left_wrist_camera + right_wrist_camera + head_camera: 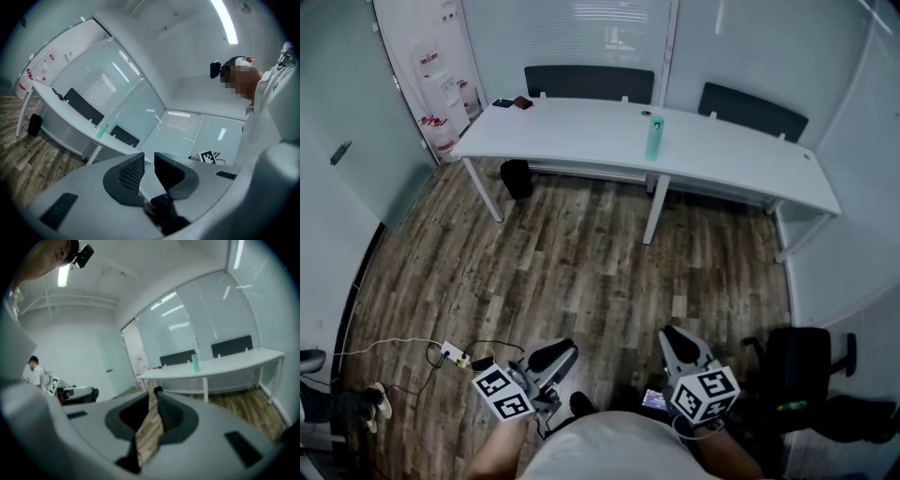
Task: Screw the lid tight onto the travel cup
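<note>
A teal travel cup (654, 138) stands upright on the long white table (731, 155) across the room, a darker lid on its top. It shows small in the left gripper view (101, 131) and in the right gripper view (194, 363). Both grippers are held close to my body, far from the table. My left gripper (555, 354) (149, 157) has its jaws nearly together with nothing between them. My right gripper (679, 341) (153, 391) also holds nothing, with only a thin wedge of floor showing between its jaws.
Wood floor lies between me and the table. Two dark chairs (589, 82) stand behind it, and small dark items (511, 103) lie at its far left end. A black bin (517, 178) sits underneath. A power strip (455, 354) with cables lies at left, a black office chair (802, 361) at right.
</note>
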{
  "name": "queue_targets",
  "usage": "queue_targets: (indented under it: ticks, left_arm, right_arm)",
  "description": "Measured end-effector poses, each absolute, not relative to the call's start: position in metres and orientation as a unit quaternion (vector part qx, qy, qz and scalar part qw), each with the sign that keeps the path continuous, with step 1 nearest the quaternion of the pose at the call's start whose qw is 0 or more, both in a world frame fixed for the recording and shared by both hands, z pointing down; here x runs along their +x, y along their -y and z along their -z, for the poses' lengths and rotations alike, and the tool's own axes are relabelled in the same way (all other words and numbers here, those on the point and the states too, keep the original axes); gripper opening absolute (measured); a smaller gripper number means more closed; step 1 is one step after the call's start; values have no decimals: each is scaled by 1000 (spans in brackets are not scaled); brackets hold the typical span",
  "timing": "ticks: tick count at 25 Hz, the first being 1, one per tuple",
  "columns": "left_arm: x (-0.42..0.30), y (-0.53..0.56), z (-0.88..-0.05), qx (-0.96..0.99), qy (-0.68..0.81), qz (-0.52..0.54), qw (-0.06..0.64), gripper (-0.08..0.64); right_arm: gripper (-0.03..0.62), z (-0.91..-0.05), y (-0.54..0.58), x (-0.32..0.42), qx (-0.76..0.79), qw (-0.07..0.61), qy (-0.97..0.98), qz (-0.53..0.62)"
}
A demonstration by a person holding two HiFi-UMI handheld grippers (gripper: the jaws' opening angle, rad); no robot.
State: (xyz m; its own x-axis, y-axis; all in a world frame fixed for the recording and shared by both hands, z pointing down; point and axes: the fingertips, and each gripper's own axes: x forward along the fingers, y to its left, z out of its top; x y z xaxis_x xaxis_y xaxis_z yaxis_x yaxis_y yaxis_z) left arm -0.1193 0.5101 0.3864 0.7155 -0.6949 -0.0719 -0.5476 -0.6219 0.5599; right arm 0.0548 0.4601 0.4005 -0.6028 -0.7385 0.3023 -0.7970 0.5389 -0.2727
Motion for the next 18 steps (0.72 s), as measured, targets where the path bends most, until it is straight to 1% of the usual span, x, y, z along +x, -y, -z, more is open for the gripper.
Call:
queue_targets:
  ticks: [2, 4, 18]
  left_arm:
    - [-122, -512, -387, 891, 344, 139, 260, 84]
    - [-124, -512, -386, 894, 338, 138, 259, 83]
    - [-147, -516, -394, 912, 294, 117, 262, 81]
  right_arm:
    - [92, -401, -463, 48, 433, 75, 877, -194]
    - [107, -401, -465, 43, 430, 72, 879, -194]
    - [109, -411, -482, 17, 465, 75, 858, -205]
